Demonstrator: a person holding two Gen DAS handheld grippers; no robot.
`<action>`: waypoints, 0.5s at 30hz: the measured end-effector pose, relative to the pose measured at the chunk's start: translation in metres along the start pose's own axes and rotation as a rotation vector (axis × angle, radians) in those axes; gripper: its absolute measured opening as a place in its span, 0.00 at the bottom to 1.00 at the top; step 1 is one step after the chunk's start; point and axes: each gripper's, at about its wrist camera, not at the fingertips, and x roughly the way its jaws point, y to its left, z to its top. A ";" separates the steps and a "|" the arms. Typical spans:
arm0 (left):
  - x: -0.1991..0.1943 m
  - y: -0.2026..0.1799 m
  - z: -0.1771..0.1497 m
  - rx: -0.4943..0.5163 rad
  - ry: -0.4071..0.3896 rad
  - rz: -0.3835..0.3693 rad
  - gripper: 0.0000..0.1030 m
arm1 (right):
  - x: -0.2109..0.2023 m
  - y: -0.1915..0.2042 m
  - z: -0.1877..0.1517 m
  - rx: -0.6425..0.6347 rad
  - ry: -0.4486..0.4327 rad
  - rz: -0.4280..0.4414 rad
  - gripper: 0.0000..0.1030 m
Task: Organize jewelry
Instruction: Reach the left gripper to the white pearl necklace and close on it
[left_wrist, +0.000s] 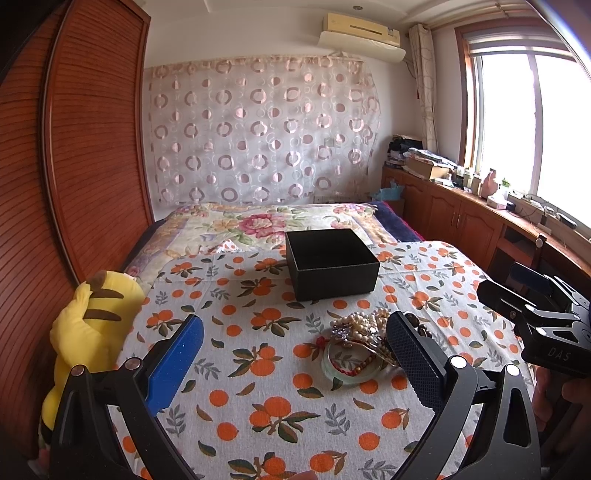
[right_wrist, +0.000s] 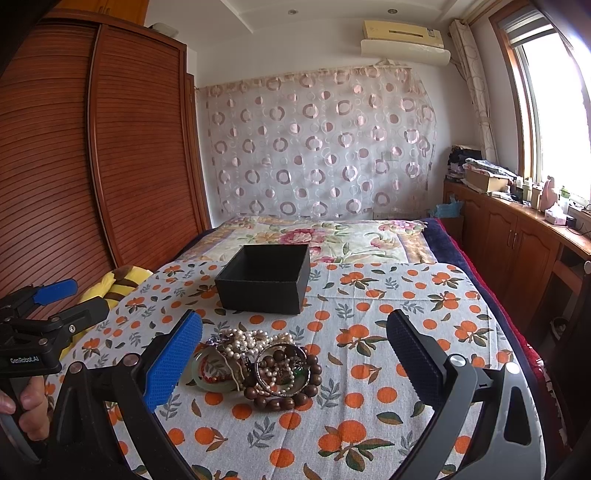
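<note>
A pile of jewelry (right_wrist: 255, 365) lies on the orange-print cloth (right_wrist: 369, 369): pearl strands, a pale green bangle (right_wrist: 207, 384), a metal bangle and a brown wooden bead bracelet (right_wrist: 288, 398). The pile also shows in the left wrist view (left_wrist: 362, 339). An open, empty black box (right_wrist: 264, 280) stands behind it, also in the left wrist view (left_wrist: 330, 264). My left gripper (left_wrist: 295, 350) is open, low over the cloth left of the pile. My right gripper (right_wrist: 295, 350) is open, with the pile just inside its blue left finger. Both are empty.
A yellow striped plush toy (left_wrist: 88, 332) lies at the cloth's left edge. A floral bedspread (left_wrist: 258, 221) lies behind the cloth. A wooden wardrobe (left_wrist: 74, 166) stands on the left; a cluttered wooden counter (left_wrist: 480, 206) runs under the window on the right.
</note>
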 end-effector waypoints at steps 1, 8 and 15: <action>0.000 0.000 0.000 -0.001 0.002 -0.001 0.93 | 0.002 -0.004 -0.002 0.000 0.005 0.002 0.98; 0.016 0.007 -0.011 -0.008 0.052 -0.015 0.93 | 0.020 -0.004 -0.008 -0.020 0.058 0.037 0.98; 0.034 0.017 -0.022 -0.022 0.104 -0.038 0.93 | 0.044 -0.008 -0.017 -0.054 0.142 0.073 0.91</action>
